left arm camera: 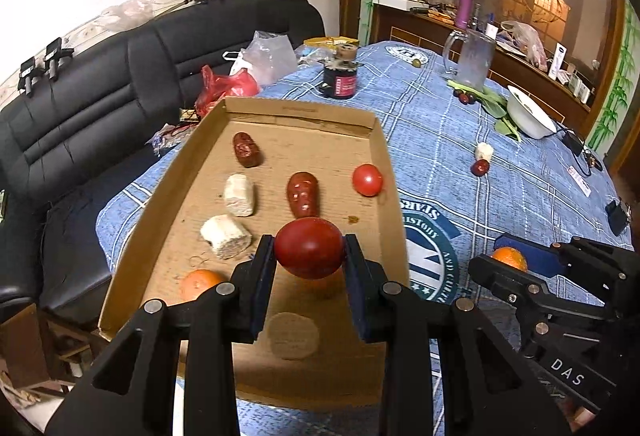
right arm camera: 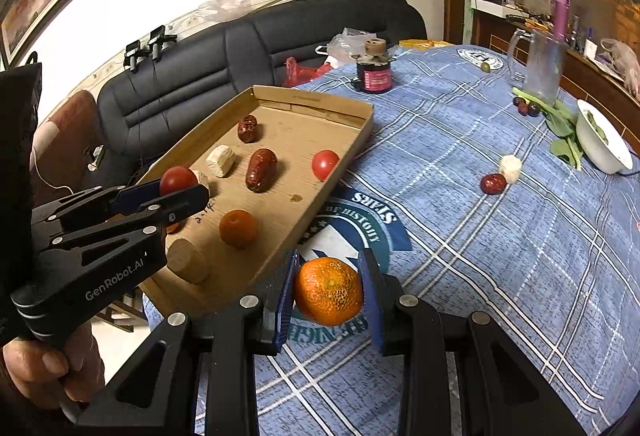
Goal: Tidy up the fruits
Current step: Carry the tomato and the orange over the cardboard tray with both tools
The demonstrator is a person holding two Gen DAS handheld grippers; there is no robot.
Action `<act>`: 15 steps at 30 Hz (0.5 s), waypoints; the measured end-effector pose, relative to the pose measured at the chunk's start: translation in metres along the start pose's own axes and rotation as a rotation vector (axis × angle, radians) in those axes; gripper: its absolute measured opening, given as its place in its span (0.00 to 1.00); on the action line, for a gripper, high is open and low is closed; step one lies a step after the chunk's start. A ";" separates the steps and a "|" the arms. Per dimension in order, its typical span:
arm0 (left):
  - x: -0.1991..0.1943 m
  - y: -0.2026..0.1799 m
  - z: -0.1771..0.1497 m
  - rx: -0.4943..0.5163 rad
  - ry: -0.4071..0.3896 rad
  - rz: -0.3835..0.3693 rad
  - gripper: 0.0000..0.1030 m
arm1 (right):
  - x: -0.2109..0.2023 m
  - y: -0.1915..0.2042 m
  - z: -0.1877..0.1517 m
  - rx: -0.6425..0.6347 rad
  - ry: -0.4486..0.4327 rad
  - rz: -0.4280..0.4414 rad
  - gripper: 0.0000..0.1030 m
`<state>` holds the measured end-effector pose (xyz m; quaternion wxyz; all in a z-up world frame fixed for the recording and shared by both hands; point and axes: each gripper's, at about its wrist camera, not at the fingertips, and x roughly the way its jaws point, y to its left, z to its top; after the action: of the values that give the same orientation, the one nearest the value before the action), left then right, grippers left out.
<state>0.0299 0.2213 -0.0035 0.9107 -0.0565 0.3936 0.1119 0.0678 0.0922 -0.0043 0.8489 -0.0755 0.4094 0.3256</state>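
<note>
Above the cardboard tray (left arm camera: pixel 384 155), the left claw (left arm camera: pixel 310 256) reaches forward, clamped on a tomato (left arm camera: pixel 310 254). Beside the tray's near right edge, the right claw (right arm camera: pixel 329 294) grips a tangerine (right arm camera: pixel 329 292) over the desk (right arm camera: pixel 500 256).

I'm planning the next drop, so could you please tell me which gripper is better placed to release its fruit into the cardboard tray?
Left. The left gripper already holds its tomato over the cardboard tray, while the right gripper holds its orange outside it, over the tablecloth.
</note>
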 end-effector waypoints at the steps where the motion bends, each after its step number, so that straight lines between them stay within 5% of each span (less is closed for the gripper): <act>1: 0.000 0.002 0.000 -0.003 0.001 0.003 0.30 | 0.001 0.001 0.001 -0.002 0.000 0.002 0.30; 15: 0.015 0.044 0.008 -0.079 0.042 -0.012 0.30 | 0.031 0.013 0.035 -0.012 0.014 0.059 0.30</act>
<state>0.0349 0.2680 -0.0095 0.8999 -0.0971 0.4077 0.1205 0.0970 0.1313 -0.0026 0.8355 -0.0709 0.4155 0.3526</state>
